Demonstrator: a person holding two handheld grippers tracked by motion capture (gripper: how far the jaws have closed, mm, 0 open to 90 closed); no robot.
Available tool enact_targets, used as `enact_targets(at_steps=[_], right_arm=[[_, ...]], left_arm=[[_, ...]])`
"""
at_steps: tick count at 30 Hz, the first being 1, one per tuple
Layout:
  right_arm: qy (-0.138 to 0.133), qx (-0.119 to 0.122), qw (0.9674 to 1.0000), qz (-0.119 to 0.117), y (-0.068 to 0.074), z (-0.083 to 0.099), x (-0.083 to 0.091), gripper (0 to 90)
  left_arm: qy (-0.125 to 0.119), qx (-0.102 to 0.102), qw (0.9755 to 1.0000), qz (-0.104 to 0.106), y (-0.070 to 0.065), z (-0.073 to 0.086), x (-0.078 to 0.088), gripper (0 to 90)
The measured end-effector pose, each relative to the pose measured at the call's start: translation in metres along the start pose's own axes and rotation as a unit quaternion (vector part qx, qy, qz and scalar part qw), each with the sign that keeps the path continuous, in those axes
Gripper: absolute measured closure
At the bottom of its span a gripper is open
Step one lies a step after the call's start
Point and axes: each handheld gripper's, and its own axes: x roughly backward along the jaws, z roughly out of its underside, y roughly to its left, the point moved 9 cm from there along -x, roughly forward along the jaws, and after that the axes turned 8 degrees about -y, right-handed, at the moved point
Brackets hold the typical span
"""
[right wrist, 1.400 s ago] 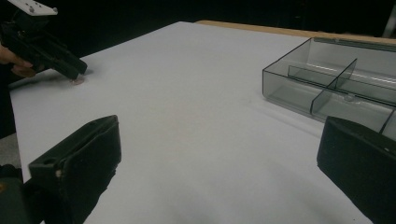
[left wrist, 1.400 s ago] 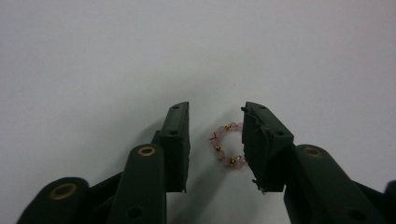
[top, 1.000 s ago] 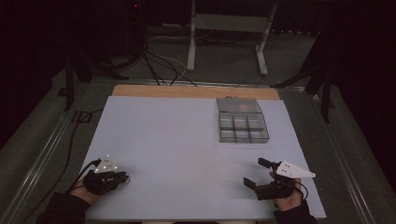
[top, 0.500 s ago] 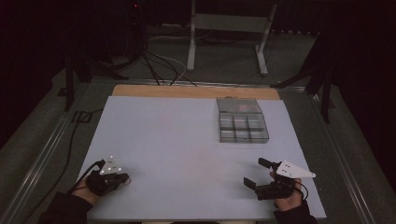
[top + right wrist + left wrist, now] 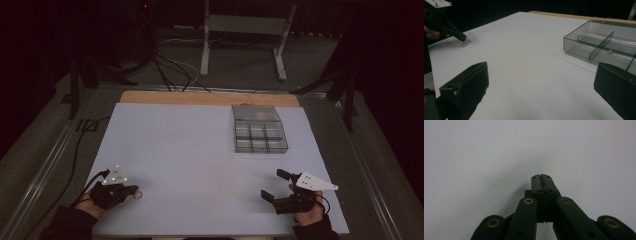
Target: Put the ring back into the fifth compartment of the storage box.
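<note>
The left tool (image 5: 131, 190) is resting at the near left corner of the desk (image 5: 190, 150), clenched, with its jaws pressing flat together. In the left gripper view nothing is showing between them. A small pale piece (image 5: 137, 195) is lying on the desk just beside the tip, at about 4 o'clock from it in the high view. In the left gripper view the same piece (image 5: 556, 187) is peeking out against the right flank of the closed left tool (image 5: 541, 182), so the jaws seem to be sitting beside it rather than around it. Whether it is touching the jaw I cannot tell. It is looking roundish, like a little ring, and too small to give a long axis.

The right tool (image 5: 275, 185) is waiting at the near right corner, released, jaws standing wide apart with nothing in them. It is lying well apart from the piece, at about 3 o'clock from it, so the left hand is by far the nearer one.

A clear box (image 5: 260, 151) with compartments is sitting toward the far right of the desk, at about 2 o'clock from the piece and about 12 o'clock from the right tool. In the right gripper view one small thing appears to be lying inside the box (image 5: 579, 50).

The desk between piece and box is lying bare, so nothing is blocking that path. Judging from this, the left tool is needing to reopen and shift slightly toward 4 o'clock to straddle the piece.
</note>
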Motion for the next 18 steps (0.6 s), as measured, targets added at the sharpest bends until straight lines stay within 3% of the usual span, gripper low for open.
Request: enact_targets(at_steps=[4, 7, 10, 14, 16, 18], right_arm=[[0.002, 0.000, 1.0000, 0.000, 0.000, 0.000, 0.000, 0.0], [0.001, 0.000, 1.0000, 0.000, 0.000, 0.000, 0.000, 0.0], [0.000, -0.001, 1.0000, -0.001, 0.000, 0.000, 0.000, 0.0], [0.003, 0.000, 1.0000, -0.001, 0.001, 0.001, 0.000, 0.0], [0.002, -0.001, 1.0000, -0.001, 0.001, 0.001, 0.000, 0.0], [0.002, 0.001, 1.0000, -0.001, 0.001, 0.001, -0.001, 0.0]], left_arm=[[-0.009, 0.002, 1.0000, 0.001, 0.000, 0.002, -0.005, 90.0], [-0.003, -0.015, 0.9998, -0.013, 0.002, 0.005, -0.010, 79.0], [0.005, -0.031, 0.9993, -0.018, 0.000, 0.005, -0.010, 79.3], [0.028, -0.051, 0.9981, -0.021, -0.004, 0.004, -0.012, 87.7], [0.035, -0.047, 0.9981, -0.020, -0.004, 0.003, -0.013, 87.9], [0.034, -0.027, 0.9989, -0.017, -0.003, 0.004, -0.013, 88.2]])
